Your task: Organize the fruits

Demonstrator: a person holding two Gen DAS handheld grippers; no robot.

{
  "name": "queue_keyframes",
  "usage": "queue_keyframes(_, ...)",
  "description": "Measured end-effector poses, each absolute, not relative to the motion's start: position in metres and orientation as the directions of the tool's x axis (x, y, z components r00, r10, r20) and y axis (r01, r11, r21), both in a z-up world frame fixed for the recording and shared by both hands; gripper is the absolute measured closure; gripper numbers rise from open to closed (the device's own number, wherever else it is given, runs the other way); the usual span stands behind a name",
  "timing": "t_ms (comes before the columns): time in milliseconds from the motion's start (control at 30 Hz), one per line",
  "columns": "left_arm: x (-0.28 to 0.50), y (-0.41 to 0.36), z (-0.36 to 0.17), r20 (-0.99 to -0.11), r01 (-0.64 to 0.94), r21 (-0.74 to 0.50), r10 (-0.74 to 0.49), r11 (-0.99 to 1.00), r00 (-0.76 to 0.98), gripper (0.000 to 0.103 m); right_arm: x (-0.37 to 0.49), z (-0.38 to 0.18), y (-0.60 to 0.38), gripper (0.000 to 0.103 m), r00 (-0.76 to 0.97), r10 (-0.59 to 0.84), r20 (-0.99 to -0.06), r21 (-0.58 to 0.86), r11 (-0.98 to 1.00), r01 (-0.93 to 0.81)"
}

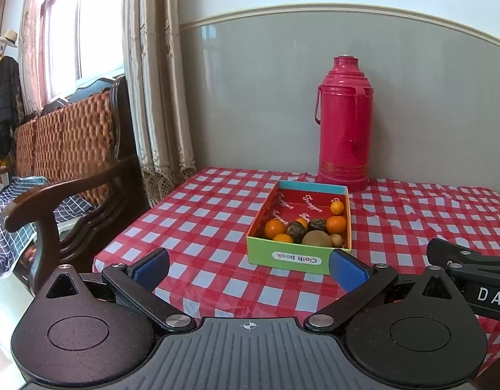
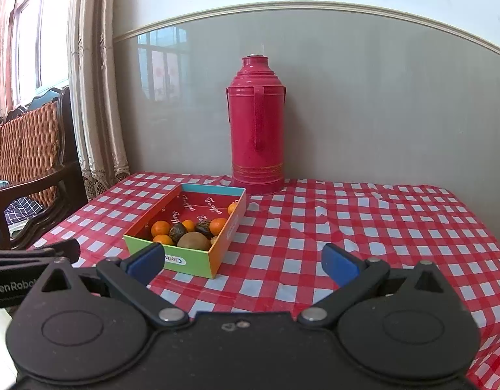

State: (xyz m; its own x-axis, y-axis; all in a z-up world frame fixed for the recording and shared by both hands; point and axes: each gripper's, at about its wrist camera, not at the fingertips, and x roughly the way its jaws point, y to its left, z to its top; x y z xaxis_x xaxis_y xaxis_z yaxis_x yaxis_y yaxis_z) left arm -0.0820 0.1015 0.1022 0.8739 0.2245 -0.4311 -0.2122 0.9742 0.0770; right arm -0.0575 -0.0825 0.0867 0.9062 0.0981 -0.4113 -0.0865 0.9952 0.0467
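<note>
A colourful cardboard box (image 1: 284, 258) marked "Cloth book" sits on the checked tablecloth; it also shows in the right wrist view (image 2: 172, 260). Inside lie several oranges (image 1: 274, 228), two dark wrinkled fruits (image 1: 295, 230) and a brown kiwi (image 1: 316, 239). The kiwi (image 2: 194, 241) and oranges (image 2: 160, 228) show in the right wrist view too. My left gripper (image 1: 250, 268) is open and empty, just short of the box's near end. My right gripper (image 2: 242, 263) is open and empty, near the box's right front corner.
A tall red thermos (image 1: 344, 123) stands behind the box by the wall, also in the right wrist view (image 2: 257, 126). A wooden chair (image 1: 71, 175) with a woven back stands left of the table (image 1: 198, 227). Curtains (image 1: 152, 81) hang at the window.
</note>
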Motion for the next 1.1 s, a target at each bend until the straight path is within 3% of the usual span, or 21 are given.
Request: queue_keyframes(1100, -0.0771, 0.1073, 0.1020, -0.432, -0.227, 0.055, 0.228, 0.972, 0.872, 0.000, -0.0507, 0.0883, -0.0842, 0.005, 0.912, 0.078, -0.402, 0.035, 0.997, -0.070)
